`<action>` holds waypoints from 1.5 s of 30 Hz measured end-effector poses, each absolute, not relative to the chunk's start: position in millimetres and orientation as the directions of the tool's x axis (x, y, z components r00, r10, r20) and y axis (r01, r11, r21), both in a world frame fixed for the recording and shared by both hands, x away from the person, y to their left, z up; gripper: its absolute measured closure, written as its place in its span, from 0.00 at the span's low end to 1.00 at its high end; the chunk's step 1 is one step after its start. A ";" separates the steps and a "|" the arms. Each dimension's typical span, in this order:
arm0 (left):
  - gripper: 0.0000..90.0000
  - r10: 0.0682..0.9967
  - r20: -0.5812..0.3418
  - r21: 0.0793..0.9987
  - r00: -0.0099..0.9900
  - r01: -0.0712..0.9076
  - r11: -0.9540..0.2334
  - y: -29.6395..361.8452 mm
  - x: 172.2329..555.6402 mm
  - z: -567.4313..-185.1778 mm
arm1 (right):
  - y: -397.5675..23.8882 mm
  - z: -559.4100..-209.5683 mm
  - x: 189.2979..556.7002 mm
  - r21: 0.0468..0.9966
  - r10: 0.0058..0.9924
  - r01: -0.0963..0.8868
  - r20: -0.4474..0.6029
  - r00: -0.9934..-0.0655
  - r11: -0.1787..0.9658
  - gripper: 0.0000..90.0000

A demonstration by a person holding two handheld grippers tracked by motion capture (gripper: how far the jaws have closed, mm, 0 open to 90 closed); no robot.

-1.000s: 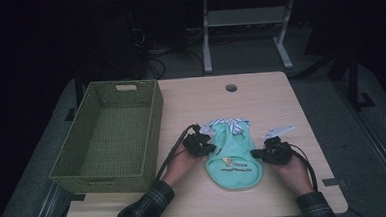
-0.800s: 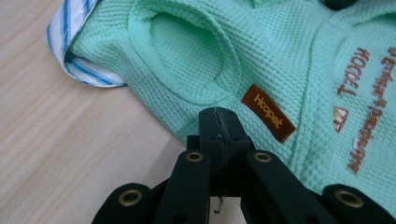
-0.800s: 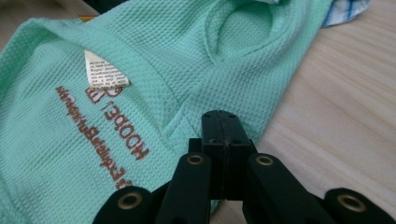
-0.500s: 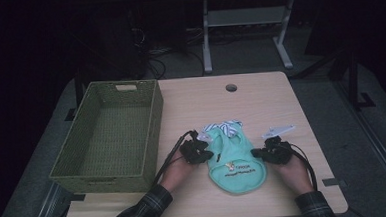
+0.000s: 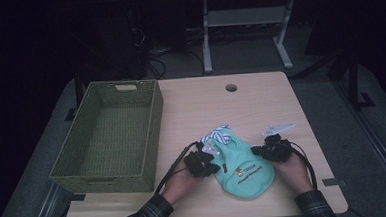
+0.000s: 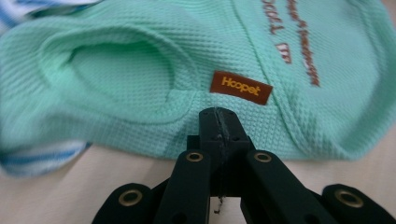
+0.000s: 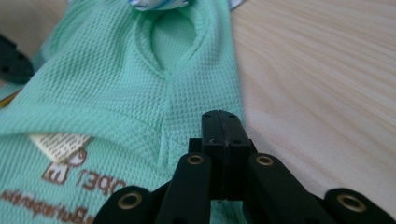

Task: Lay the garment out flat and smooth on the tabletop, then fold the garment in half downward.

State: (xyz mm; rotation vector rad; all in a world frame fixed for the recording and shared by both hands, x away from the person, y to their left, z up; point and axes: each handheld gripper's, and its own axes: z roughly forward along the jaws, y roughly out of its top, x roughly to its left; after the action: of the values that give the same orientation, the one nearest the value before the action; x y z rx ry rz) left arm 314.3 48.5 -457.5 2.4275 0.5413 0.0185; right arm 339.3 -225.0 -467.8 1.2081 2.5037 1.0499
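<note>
Both hand-held grippers, left [image 5: 207, 158] & right [image 5: 264, 150], sitting closed at edges of mint-green waffle-knit pet shirt [image 5: 244, 166] on worktop [image 5: 261, 105]; any grip unclear; thin hem prob. slipping w/ a lift, shirt bunching.

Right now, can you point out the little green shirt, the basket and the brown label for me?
Green shirt [image 5: 247, 173], high view, on its printed chest.
Basket [image 5: 152, 135], high view, on its right wall.
Brown label [image 6: 240, 87], left gripper view, on the middle of its lettering.
</note>
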 end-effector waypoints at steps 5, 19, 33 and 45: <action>0.99 0.349 -0.139 0.594 0.927 0.360 -0.719 41.4 306.5 -456.9 | -224.6 -467.7 339.2 0.661 0.740 0.618 0.139 -0.658 0.425 1.00; 0.79 0.477 -0.124 0.671 0.870 0.428 -0.605 80.4 336.6 -430.5 | -225.4 -468.4 339.3 0.664 0.737 0.616 0.143 -0.660 0.423 1.00; 0.59 0.598 -0.097 0.674 0.795 0.495 -0.548 95.3 367.3 -438.6 | -226.4 -468.8 339.7 0.667 0.732 0.612 0.143 -0.666 0.426 1.00; 0.57 0.594 -0.090 0.618 0.799 0.512 -0.596 92.9 371.0 -457.8 | -226.5 -468.8 339.5 0.666 0.733 0.613 0.144 -0.665 0.425 1.00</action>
State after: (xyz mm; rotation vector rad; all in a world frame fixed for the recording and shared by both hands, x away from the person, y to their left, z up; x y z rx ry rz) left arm 371.0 92.9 -457.8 2.3367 0.8138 0.1646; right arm 339.5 -226.5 -468.8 1.1960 2.5062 1.0629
